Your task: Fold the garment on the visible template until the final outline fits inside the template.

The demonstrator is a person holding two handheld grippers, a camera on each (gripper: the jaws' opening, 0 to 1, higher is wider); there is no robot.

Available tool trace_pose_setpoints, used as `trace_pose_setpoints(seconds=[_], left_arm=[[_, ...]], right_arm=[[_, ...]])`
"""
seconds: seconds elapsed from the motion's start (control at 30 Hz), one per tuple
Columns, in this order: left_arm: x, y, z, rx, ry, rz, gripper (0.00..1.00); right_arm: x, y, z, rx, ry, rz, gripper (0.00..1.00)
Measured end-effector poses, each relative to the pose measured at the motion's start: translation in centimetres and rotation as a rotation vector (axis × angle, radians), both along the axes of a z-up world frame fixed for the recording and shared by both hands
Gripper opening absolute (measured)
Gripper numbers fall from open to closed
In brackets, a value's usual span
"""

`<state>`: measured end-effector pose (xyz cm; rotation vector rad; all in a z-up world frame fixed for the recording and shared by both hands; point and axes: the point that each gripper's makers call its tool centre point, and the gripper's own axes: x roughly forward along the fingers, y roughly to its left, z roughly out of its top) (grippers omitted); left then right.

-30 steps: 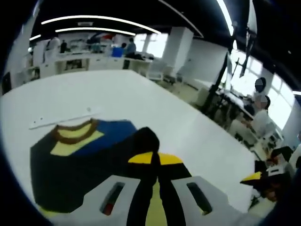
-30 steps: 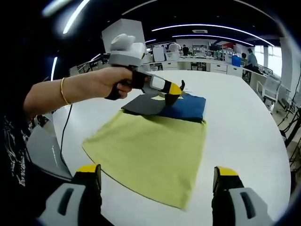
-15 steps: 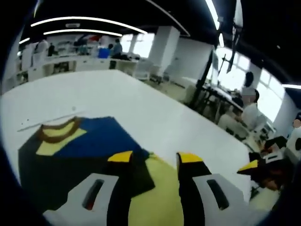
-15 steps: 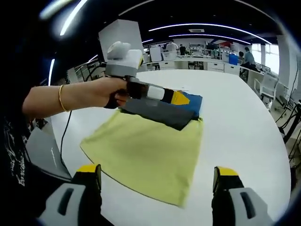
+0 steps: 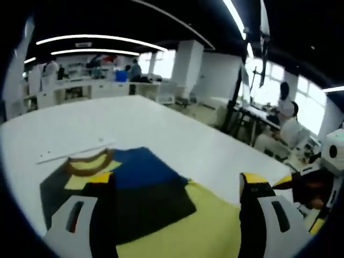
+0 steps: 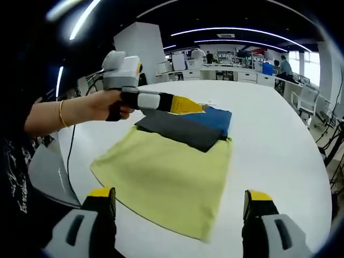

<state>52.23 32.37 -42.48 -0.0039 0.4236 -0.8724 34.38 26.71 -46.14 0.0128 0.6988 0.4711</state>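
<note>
The folded garment [image 5: 134, 185], dark grey and blue with a brown collar [image 5: 88, 161] and a yellow patch, lies flat on the white table [image 5: 161, 123]. It rests across the far end of a yellow-green sheet [image 6: 166, 172]; in the right gripper view the garment [image 6: 183, 126] is just beyond that sheet. My left gripper [image 5: 177, 180] is open wide, with nothing between its jaws, just above the garment's near edge. A hand holds the left gripper [image 6: 191, 106] over the garment's left side. My right gripper [image 6: 180, 194] stands open at the sheet's near edge, apart from the cloth.
A thin white strip [image 5: 72, 152] lies on the table just beyond the collar. The table [image 6: 274, 118] stretches bare to the right of the sheet. Desks, chairs and people [image 5: 285, 107] stand in the background around the table.
My left gripper was shut on a fold of dark fabric; it has opened, let the fold drop flat, and drawn back to the left. The right gripper has stayed put.
</note>
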Motion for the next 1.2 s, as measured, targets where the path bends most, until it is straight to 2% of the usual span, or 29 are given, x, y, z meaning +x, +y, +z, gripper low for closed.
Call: trace_pose_setpoints(seconds=[0.13,0.27,0.4,0.6,0.83,1.1,1.2], left_arm=[[-0.1,1.8,0.4,0.019,-0.011,0.005,0.99],[-0.8,3.7,0.4,0.083,-0.033,-0.026,0.99],[-1.3,5.5,0.9,0.075,-0.036,-0.027,0.99],[-2.4,7.9,0.8,0.105,-0.054,-0.034,0.99],[-3.9,11.9,-0.4,0.171,-0.058,-0.024,0.98],[-6.3,15.2,-1.5,0.190,-0.037,0.002,0.95],[-7.1,16.1,-1.9,0.190,-0.026,0.012,0.94]], right_arm=[[0.4,-0.2,0.2,0.005,-0.004,-0.008,0.99],[0.6,-0.4,0.3,-0.004,-0.004,-0.010,0.99],[0.6,-0.4,0.2,-0.010,-0.001,-0.005,0.99],[0.7,-0.6,0.0,-0.015,0.004,-0.001,0.99],[0.6,-0.8,-0.4,-0.024,0.017,0.003,0.99],[0.2,-1.2,-1.7,-0.063,0.043,0.015,0.98],[0.0,-1.1,-2.0,-0.047,0.051,0.011,0.97]])
